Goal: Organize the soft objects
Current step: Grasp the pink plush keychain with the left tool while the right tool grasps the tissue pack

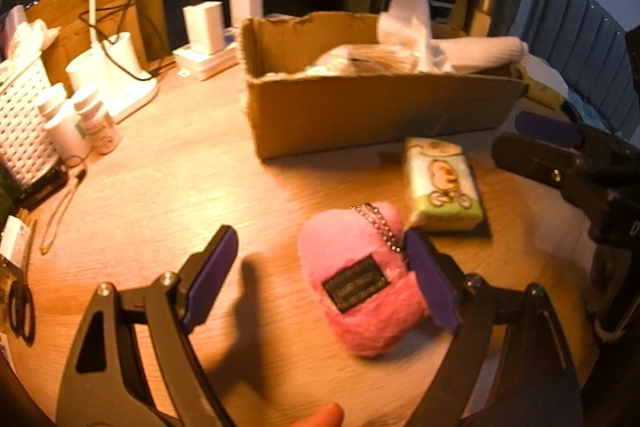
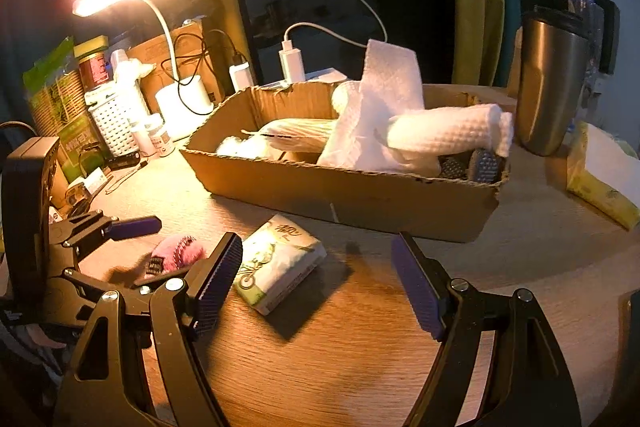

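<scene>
The left gripper [image 1: 320, 279], jaws spread, is straddling the pink plush keychain [image 1: 362, 283] lying in front of the cardboard box [image 1: 360, 107], nearer than the right gripper [image 2: 320, 287], also spread.

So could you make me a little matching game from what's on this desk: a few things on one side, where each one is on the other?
Things:
1. pink plush toy
2. tissue pack
3. rolled white towel
4. steel tumbler

Places:
A. inside the cardboard box
B. standing beyond the box's right end
C. between the open fingers of the left gripper
D. flat on the table, in front of the box

Pairs: 1-C, 2-D, 3-A, 4-B
</scene>
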